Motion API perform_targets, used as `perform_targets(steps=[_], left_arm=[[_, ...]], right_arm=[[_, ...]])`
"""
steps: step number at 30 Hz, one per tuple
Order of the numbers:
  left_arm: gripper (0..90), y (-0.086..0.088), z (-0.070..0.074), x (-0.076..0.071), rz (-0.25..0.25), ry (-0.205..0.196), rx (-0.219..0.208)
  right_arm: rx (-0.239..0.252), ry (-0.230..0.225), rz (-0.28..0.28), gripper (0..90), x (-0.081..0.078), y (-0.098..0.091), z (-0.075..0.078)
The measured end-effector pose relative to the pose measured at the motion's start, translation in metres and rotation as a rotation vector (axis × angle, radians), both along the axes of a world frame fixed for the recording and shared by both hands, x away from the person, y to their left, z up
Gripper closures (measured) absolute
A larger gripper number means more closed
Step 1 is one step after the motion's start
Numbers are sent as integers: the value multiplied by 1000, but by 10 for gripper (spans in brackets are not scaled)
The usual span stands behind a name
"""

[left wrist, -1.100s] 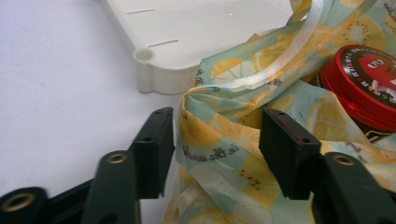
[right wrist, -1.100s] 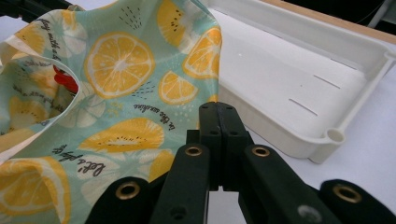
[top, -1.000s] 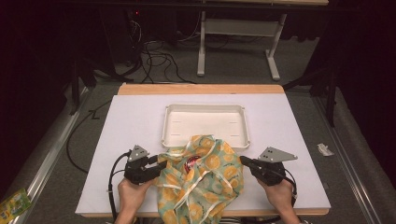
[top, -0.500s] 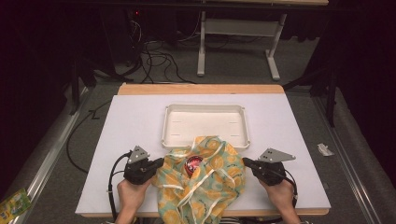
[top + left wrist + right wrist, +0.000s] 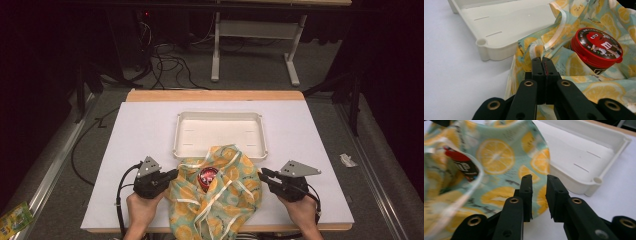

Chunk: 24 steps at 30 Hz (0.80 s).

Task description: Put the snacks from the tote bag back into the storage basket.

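Note:
A cloth bag [image 5: 225, 200] printed with lemon slices lies at the table's front edge, its mouth spread open. Inside stands a dark can with a red lid [image 5: 207, 176]. My left gripper [image 5: 174, 174] is at the bag's left edge. In the left gripper view it [image 5: 541, 60] is shut on a fold of the cloth [image 5: 536, 48], with the can [image 5: 596, 47] just beyond to the right. My right gripper [image 5: 261, 174] is at the bag's right edge. In the right gripper view it [image 5: 539, 178] stands open beside the cloth [image 5: 496, 157], with nothing between the jaws.
A white empty tray [image 5: 220, 122] sits just behind the bag, its near rim touching the cloth. Tray corners show close by in both gripper views [image 5: 482, 43] [image 5: 596, 181]. White table surface [image 5: 135, 135] stretches left and right. Cables and table legs stand on the floor beyond.
The bag has sunk and spread, its mouth wider, so the red lid shows more fully. Both hands have stayed nearly where they were.

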State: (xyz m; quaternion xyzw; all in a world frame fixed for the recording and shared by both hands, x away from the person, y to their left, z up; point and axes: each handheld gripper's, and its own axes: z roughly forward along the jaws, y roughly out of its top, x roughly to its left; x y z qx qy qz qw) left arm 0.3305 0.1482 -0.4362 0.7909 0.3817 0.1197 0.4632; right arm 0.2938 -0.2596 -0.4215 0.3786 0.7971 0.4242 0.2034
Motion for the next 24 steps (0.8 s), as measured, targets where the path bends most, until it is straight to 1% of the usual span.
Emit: perform_targets(steps=[2,4,6,8,10,13,16,19,20,23,24], left_arm=[[900,0,0,0,0,1,-1],[900,-1,-1,0,-1,2,-3],[900,-1,-1,0,-4,4,-3],[900,-1,-1,0,-5,4,-2],[900,-1,-1,0,-2,3,-2],[900,-1,-1,0,-3,2,-2],[900,-1,-1,0,-3,1,-6],[900,-1,-1,0,-7,2,-5],[900,-1,-1,0,-7,0,-7],[900,0,0,0,-7,-1,-5],[900,0,0,0,-8,-2,-6]], right_arm=[[0,-3,29,736,-5,5,5],[3,5,53,727,-7,9,7],[11,26,85,707,-9,16,8],[12,35,108,684,-10,21,8],[12,41,132,669,-10,28,8],[7,56,146,642,-7,36,8],[1,66,164,636,-2,43,5],[-6,92,182,640,2,51,2],[-10,100,186,655,2,53,1],[-27,115,204,798,5,57,-2],[-30,112,215,848,5,57,-3]])
